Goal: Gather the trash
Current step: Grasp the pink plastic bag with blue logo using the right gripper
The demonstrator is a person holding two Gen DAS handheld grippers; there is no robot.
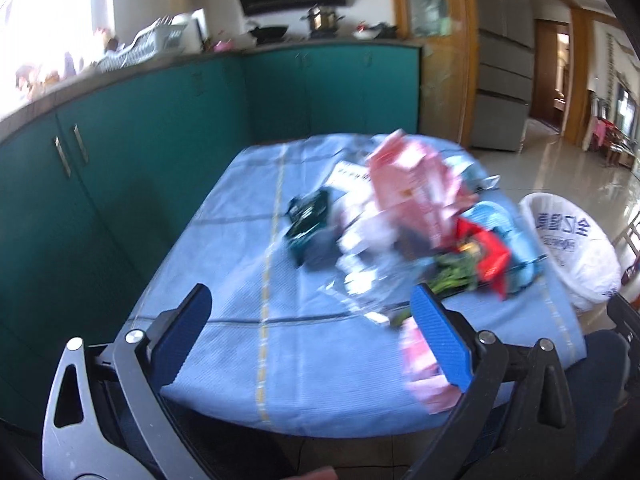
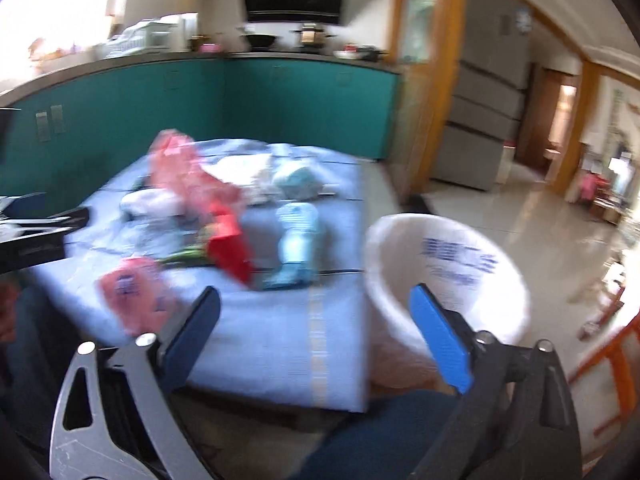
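Observation:
A pile of trash lies on a table with a blue cloth (image 1: 240, 360): a pink carton (image 1: 408, 184), a red packet (image 1: 488, 252), a dark teal wrapper (image 1: 310, 216), clear plastic (image 1: 368, 284), green leaves (image 1: 452, 276) and a pink wrapper (image 1: 424, 372) near the front edge. A bin lined with a white bag (image 1: 568, 244) stands at the table's right side. My left gripper (image 1: 316, 344) is open and empty over the cloth's front. My right gripper (image 2: 316, 340) is open and empty, between the table (image 2: 280, 340) and the bin (image 2: 444, 272). Both views are blurred.
Teal kitchen cabinets (image 1: 160, 152) run along the left and back. A grey fridge (image 1: 504, 92) and a doorway stand at the right, with tiled floor (image 2: 552, 224) beyond. An orange chair frame (image 2: 612, 364) shows at the right. The person's leg (image 2: 384, 432) is below.

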